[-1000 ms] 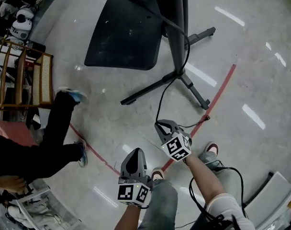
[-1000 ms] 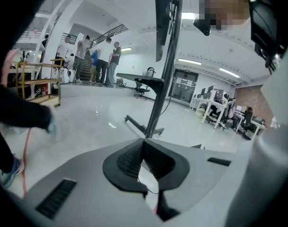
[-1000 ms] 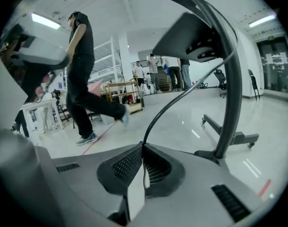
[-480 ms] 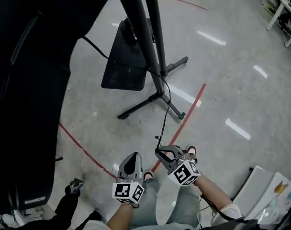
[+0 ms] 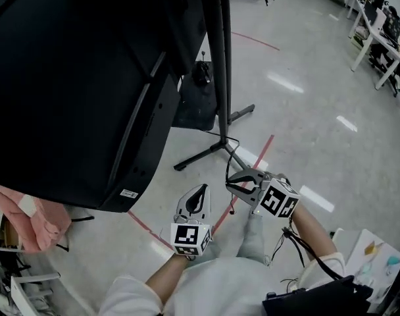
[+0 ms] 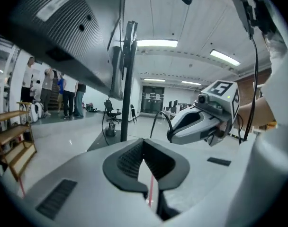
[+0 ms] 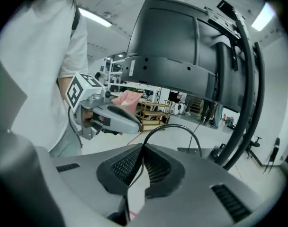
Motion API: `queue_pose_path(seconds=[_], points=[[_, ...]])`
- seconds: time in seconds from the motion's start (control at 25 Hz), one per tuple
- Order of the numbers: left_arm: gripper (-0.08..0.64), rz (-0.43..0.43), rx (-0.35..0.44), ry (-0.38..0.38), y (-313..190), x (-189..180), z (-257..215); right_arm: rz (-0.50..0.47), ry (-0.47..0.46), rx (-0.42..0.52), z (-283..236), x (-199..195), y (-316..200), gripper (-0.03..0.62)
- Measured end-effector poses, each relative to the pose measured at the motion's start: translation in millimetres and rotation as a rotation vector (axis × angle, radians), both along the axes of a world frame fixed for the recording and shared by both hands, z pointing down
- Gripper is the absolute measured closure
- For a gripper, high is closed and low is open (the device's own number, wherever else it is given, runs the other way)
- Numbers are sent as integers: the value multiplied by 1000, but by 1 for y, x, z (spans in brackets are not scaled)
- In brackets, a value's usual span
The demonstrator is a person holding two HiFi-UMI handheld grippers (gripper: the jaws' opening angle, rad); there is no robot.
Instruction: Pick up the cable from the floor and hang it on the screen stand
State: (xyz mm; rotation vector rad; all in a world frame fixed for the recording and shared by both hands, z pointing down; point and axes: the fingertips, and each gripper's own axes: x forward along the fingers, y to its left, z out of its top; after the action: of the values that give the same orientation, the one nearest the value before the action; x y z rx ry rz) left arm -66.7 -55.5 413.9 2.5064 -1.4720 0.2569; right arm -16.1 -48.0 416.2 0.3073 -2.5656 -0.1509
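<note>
The screen (image 5: 68, 78) hides much of the stand (image 5: 221, 71) from us; our right tongs (image 7: 142, 150) pinch the cable (image 7: 175, 126); our left tongs (image 6: 144, 143) sit pressed together, empty.

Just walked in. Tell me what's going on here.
A person works with two handheld grippers beside a screen stand. The right gripper has its jaws shut on a black cable, which runs toward the foot of the stand. The left gripper hangs beside it, jaws together and empty. The cable isn't hung on the stand yet.
</note>
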Motion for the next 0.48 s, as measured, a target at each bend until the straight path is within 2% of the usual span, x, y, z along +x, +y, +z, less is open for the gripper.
queue_pose_path(seconds=[0.12, 0.36, 0.48], points=[[557, -17, 18, -3, -6, -7, -37, -78, 66, 5, -39, -10, 11, 566], [557, 32, 64, 44, 1, -11, -102, -119, 25, 21, -135, -35, 11, 566], [557, 36, 94, 66, 10, -15, -143, -174, 55, 24, -184, -46, 19, 566]])
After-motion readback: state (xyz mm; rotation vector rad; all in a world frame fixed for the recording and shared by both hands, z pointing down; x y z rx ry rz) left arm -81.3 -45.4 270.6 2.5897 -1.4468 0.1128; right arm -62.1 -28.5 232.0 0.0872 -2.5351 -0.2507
